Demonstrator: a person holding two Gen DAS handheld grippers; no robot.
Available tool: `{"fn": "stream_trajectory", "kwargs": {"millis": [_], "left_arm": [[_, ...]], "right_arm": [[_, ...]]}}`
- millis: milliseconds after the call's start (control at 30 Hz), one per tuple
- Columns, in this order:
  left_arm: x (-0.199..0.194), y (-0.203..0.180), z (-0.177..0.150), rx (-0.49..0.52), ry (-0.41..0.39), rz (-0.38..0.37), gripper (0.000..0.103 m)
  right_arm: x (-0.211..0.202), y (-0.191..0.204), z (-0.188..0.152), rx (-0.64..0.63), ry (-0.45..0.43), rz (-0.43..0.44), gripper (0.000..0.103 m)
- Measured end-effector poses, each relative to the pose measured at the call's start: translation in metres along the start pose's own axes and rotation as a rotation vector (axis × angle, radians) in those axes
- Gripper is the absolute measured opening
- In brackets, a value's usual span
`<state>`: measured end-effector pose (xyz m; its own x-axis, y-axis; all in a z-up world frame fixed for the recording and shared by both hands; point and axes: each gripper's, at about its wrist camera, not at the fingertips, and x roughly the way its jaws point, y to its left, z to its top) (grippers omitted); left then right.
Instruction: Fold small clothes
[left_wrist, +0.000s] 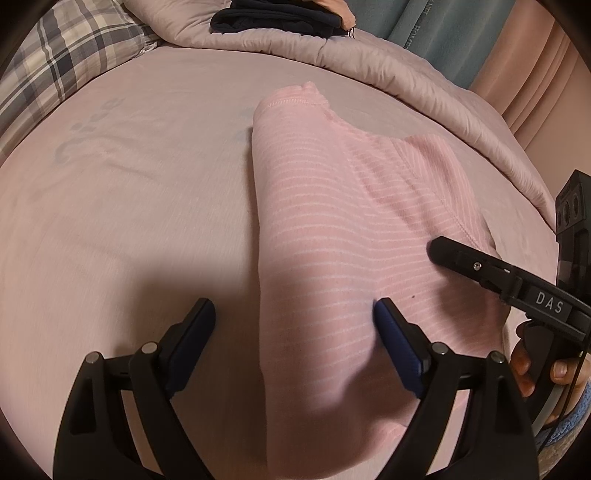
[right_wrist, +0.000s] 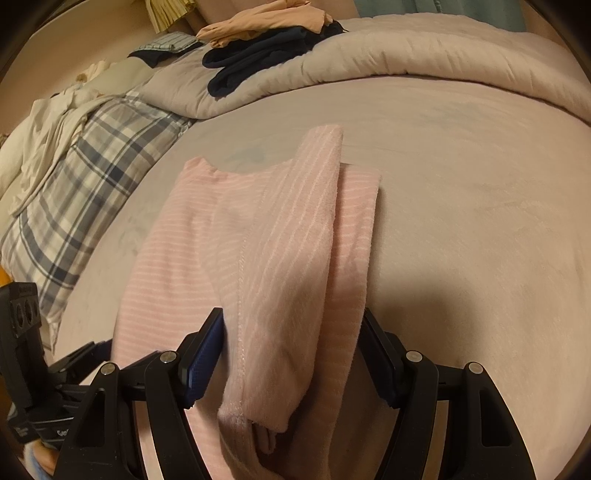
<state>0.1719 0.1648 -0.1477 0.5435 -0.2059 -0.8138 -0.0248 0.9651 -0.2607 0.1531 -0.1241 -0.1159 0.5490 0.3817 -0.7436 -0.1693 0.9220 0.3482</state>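
Far left in the right wrist view, a plaid pillow (right_wrist: 92, 177) lies on the bed (right_wrist: 480, 221), with rumpled white fabric (right_wrist: 40, 140) bunched at its far side. Your left gripper (left_wrist: 295, 317) has its fingers (left_wrist: 397, 343) released and spread wide: the left pad sits over bare sheet, the right pad rests on or just above the pink striped garment (left_wrist: 332, 240), contact not resolvable. Nothing is pinched between them. The garment lies on the bed near its middle, partly folded, long axis running away from you; its left edge is a rounded fold. In the right wrist view the same pink striped garment (right_wrist: 258, 240) shows one panel folded over the body, with a stitched seam running lengthwise and a narrower strip exposed along its right side. Your right gripper (right_wrist: 291, 332) straddles the near end of that folded panel, fingers (right_wrist: 207, 354) apart on either side of the cloth; whether the pads press the fabric cannot be told, though the gap looks wide. In the left wrist view the right gripper enters from the right, its tip over the garment's right portion. Behind, a pale quilted comforter (right_wrist: 388, 51) is bunched along the far side, carrying dark navy clothes (right_wrist: 258, 55) and a peach garment (right_wrist: 266, 18).
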Motion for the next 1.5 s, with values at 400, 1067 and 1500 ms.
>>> {"fn": "stream_trajectory", "kwargs": {"millis": [400, 1067, 1500], "left_arm": [[-0.001, -0.001, -0.002, 0.008, 0.005, 0.009, 0.090], [-0.002, -0.001, -0.001, 0.023, 0.023, 0.025, 0.091], [-0.002, -0.003, -0.003, 0.032, 0.028, 0.037, 0.091]], "right_arm": [[-0.001, -0.002, -0.001, 0.005, -0.001, 0.004, 0.069], [-0.009, -0.005, -0.006, -0.001, 0.013, -0.009, 0.069], [-0.012, -0.009, -0.008, -0.001, 0.019, -0.012, 0.070]]}}
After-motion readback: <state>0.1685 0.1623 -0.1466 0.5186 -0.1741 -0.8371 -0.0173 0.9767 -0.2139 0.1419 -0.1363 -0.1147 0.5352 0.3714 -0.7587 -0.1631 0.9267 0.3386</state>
